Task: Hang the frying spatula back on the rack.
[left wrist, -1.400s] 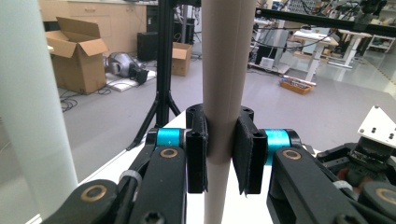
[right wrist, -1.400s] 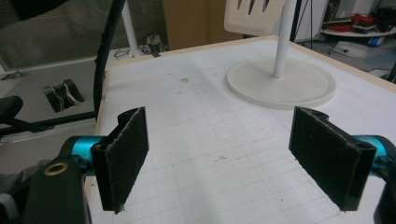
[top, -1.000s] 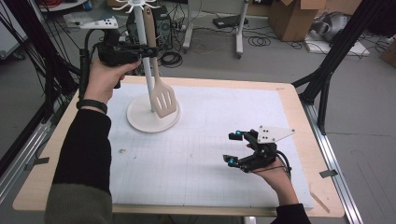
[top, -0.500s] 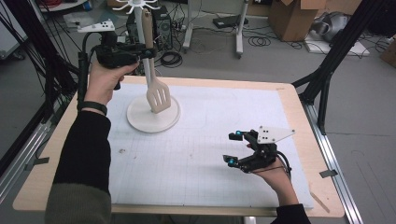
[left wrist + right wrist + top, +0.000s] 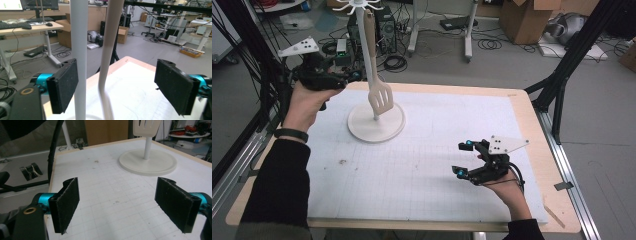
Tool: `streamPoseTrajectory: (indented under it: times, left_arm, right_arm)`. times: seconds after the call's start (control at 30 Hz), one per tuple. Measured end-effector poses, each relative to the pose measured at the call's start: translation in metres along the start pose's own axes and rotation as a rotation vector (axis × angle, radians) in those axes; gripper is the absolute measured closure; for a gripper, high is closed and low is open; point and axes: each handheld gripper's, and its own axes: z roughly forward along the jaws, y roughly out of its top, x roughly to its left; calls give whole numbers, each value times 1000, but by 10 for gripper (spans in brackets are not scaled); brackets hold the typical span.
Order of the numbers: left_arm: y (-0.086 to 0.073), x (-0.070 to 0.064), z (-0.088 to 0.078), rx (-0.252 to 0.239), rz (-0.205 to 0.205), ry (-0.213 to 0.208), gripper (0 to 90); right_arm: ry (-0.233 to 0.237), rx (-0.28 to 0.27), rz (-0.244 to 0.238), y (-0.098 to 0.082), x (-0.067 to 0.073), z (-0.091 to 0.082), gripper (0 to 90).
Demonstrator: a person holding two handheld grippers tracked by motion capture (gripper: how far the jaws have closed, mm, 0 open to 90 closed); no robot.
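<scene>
Change: left tool (image 5: 343,79) has let go of the spatula (image 5: 379,97) and drawn back toward the worktop's far left corner; hanging looks done.
Spatula: hangs from the rack (image 5: 374,122), clear of both jaws.
Left tool: wide open, empty.
Right tool (image 5: 467,159): wide open, empty, near right edge.

stand (image 5: 375,122): white | spatula (image 5: 379,97): cream, wooden-tan handle | mat (image 5: 427,165): white, faint grey grid | table (image 5: 532,120): light wood | grippers (image 5: 479,162): black, cyan accents | sleeves (image 5: 279,190): black
</scene>
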Motion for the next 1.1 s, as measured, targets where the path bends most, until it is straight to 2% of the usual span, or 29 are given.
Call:
streamPoseTrajectory:
  times: [0.03, 0.07, 0.13, 0.17, 0.2, 0.33, 0.4, 0.43, 0.47, 0.53, 0.57, 0.6, 0.67, 0.73, 0.9, 1.0, 1.1]
  left_arm:
    - [-9, -7, -9, 1, 20, -19, 189]
    - [-9, -7, -9, 1, 20, -19, 189]
    - [-20, -15, -16, 17, 38, -38, 189]
    - [-30, -24, -20, 31, 49, -60, 186]
    - [-30, -24, -20, 31, 49, -60, 185]
    - [-58, -47, -29, 43, 67, -127, 184]
    - [-73, -57, -34, 49, 71, -153, 183]
    - [-88, -65, -40, 54, 67, -172, 184]
    - [-88, -65, -40, 54, 67, -172, 183]
    - [-105, -73, -45, 62, 62, -188, 183]
    - [-121, -79, -50, 74, 56, -197, 182]
    - [-121, -79, -50, 74, 56, -197, 182]
    - [-136, -84, -55, 85, 55, -195, 182]
    - [-152, -87, -58, 94, 75, -185, 182]
    - [-183, -87, -63, 136, 47, -174, 182]
    - [-190, -87, -65, 141, 43, -177, 182]
    - [-193, -85, -64, 138, 41, -183, 182]
  right_arm:
    - [4, 4, 2, 0, 0, 0, 183]
    - [4, 4, 2, 0, 0, 0, 183]
    - [-2, 3, -10, -1, 0, 0, 181]
    - [-7, 10, -7, -2, 0, 0, 177]
    - [-10, 10, -7, -2, 0, 0, 177]
    - [-20, 19, -2, -5, -2, -1, 168]
    - [-36, 27, -8, -7, -2, -1, 163]
    - [-48, 37, -6, -9, -2, -2, 156]
    - [-48, 37, -6, -9, -2, -2, 156]
    - [-52, 48, 8, -14, -1, -2, 149]
    - [-70, 72, 11, -19, -1, -2, 147]
    - [-70, 72, 11, -19, -1, -2, 147]
    - [-91, 89, 21, -28, -1, -3, 147]
    - [-103, 85, 23, -30, -1, -4, 147]
    - [-138, 81, 22, -43, 1, -10, 145]
    - [-167, 65, 18, -48, 1, -15, 146]
    - [-185, 52, 40, -52, -2, -18, 146]
